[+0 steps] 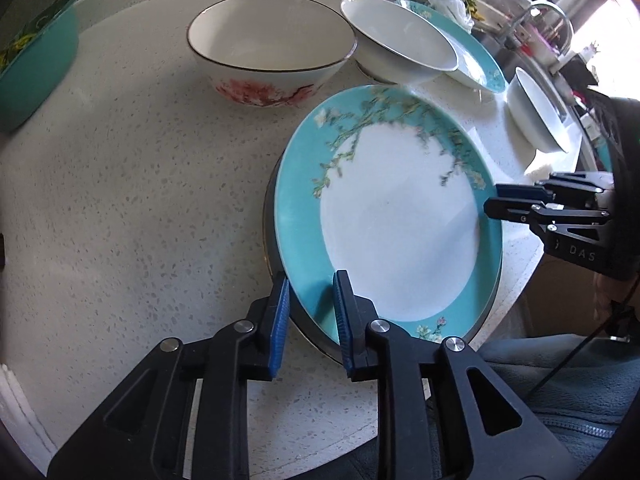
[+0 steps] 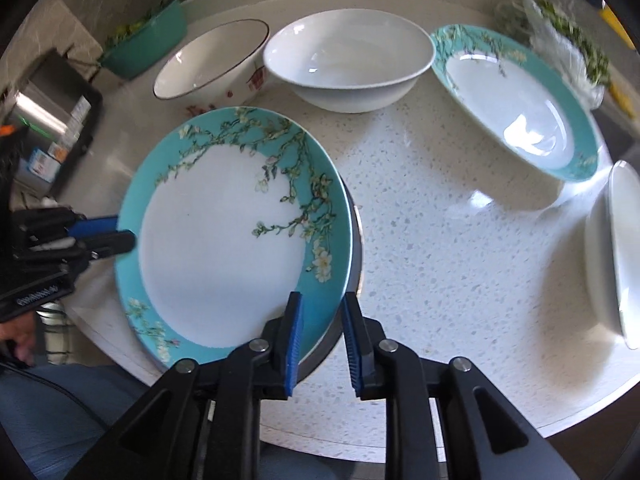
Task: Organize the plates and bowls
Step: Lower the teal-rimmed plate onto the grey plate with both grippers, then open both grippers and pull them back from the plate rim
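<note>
Plates: two teal (image 2: 236,236) (image 2: 516,100), perhaps another beneath. Bowls: three (image 2: 212,60) (image 2: 348,60) (image 2: 616,252).

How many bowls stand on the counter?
3: the flower-painted bowl at the back left, a plain white bowl beside it, another white bowl at the right edge. Others may lie out of view.

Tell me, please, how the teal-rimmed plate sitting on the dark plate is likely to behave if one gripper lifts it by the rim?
The teal-rimmed plate looks like glazed ceramic, so probably stiff, fragile and slippery against the pads. It is broad, so held at one edge it would likely sag and try to pivot out of the right gripper. Resting on the dark plate, it may slide when pushed.
</note>
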`<action>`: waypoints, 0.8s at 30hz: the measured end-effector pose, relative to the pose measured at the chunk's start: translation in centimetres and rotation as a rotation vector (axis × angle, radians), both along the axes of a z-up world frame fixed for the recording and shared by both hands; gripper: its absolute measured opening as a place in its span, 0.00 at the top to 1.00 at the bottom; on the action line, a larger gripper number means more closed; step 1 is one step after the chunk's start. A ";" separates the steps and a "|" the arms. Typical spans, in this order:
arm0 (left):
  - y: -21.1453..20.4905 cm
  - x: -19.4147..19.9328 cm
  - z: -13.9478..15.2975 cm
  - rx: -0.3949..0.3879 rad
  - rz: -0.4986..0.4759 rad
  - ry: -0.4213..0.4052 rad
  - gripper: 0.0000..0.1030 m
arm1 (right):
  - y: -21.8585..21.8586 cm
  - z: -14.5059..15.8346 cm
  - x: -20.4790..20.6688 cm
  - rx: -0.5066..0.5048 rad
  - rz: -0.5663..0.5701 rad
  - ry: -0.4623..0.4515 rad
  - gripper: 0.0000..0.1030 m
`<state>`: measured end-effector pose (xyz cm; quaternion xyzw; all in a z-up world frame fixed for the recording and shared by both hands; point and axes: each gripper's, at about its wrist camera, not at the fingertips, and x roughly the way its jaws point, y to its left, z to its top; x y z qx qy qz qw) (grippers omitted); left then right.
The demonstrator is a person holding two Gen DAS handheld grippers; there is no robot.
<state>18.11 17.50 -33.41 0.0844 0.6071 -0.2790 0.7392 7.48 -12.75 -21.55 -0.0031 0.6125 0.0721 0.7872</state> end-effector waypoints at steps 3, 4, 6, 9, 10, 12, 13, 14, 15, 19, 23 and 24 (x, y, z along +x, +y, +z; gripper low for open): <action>-0.9 -0.4 0.0 0.033 -0.023 -0.024 0.76 | 1.4 0.0 0.0 -0.078 0.033 -0.008 0.78; -0.9 -0.5 0.0 0.033 -0.025 -0.025 0.76 | 1.7 0.0 0.0 -0.091 0.035 -0.011 0.78; -1.3 -0.5 0.0 0.042 -0.032 -0.031 0.75 | 1.4 0.0 -0.1 -0.086 0.028 -0.017 0.78; -1.9 -0.7 0.0 0.057 -0.036 -0.041 0.73 | 1.6 0.1 -0.1 -0.085 0.026 -0.017 0.76; -2.1 -0.7 0.0 0.067 -0.037 -0.046 0.73 | 1.9 0.2 -0.2 -0.091 0.030 -0.019 0.76; -2.1 -0.5 0.0 0.078 -0.028 -0.054 0.68 | 2.0 0.2 -0.4 -0.088 0.029 -0.021 0.76; -2.1 -0.4 0.0 0.073 -0.021 -0.052 0.62 | 1.9 0.2 -0.4 -0.075 0.023 -0.018 0.75; -2.3 -0.3 -0.2 0.072 -0.010 -0.048 0.41 | 1.7 0.3 -0.5 -0.065 0.017 -0.015 0.73; -2.3 -0.2 -0.2 0.067 0.001 -0.048 0.30 | 1.5 0.5 -0.6 -0.062 0.014 -0.015 0.73; -1.8 0.1 0.6 0.042 0.062 -0.034 0.29 | -0.2 2.1 -0.1 -0.023 -0.001 -0.032 0.63; -1.5 2.1 4.9 -0.095 0.147 -0.036 0.28 | -4.3 4.8 1.1 0.094 -0.048 -0.064 0.53; -1.9 3.0 6.1 -0.129 0.153 -0.040 0.27 | -6.1 6.3 1.6 0.150 -0.064 -0.085 0.50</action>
